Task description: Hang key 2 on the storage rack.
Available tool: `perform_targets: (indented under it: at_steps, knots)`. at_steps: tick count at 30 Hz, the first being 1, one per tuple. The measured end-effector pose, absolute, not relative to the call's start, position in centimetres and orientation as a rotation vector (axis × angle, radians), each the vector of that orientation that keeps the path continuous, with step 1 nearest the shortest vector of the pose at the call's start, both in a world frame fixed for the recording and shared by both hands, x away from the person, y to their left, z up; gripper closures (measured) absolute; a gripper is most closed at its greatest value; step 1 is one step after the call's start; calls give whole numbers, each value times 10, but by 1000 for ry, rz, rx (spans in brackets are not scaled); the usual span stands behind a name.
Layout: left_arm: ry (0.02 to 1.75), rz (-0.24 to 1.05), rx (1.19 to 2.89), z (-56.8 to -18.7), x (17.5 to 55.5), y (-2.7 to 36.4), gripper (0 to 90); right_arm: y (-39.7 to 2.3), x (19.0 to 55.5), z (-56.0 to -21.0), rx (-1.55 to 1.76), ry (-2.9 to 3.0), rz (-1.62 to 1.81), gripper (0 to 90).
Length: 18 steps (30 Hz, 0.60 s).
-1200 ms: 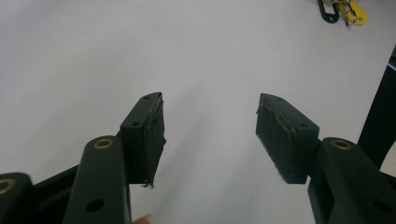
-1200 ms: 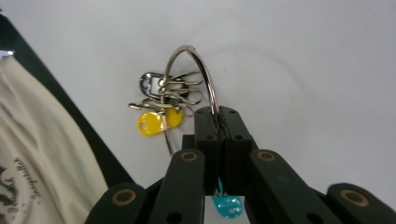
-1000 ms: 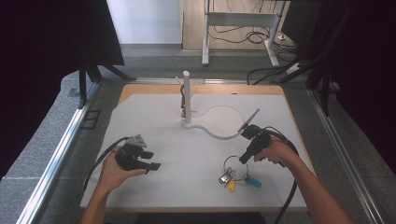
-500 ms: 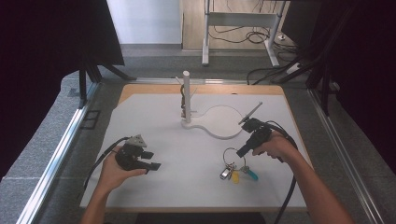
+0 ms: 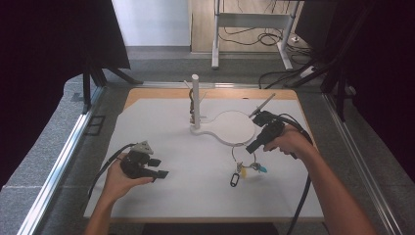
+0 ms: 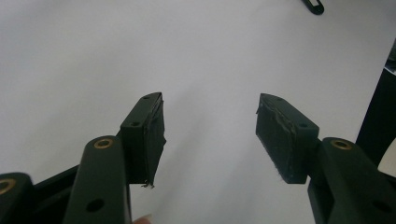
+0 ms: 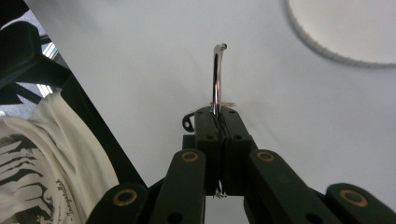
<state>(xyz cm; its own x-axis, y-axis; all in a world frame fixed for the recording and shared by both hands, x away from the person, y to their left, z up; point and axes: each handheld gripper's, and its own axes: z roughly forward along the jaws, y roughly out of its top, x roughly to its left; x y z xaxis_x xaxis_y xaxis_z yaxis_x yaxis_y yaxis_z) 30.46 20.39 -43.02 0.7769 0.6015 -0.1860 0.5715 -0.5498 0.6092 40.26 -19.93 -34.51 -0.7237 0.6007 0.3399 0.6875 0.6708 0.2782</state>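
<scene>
Pinching a metal key ring (image 7: pixel 216 77) between closed jaws, the right gripper (image 5: pixel 255 145) held the key bunch (image 5: pixel 244 169) at the near right of the white tabletop (image 5: pixel 161 127) — near the round stand base (image 5: pixel 234 126). The left gripper (image 5: pixel 157 168), near left, sat with jaws apart — nothing between them.

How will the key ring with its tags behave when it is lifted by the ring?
The key ring looks like stiff metal, pinched in the right gripper. Its tags hang loosely, so they would probably swing. It seems light.
</scene>
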Motion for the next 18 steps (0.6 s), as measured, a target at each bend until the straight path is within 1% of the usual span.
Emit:
perform_targets:
  at_steps: [18]
  knots:
    - [864,58,2285,-429,305,206,427,-193,430,-305,-1073,-2668,-716,874]
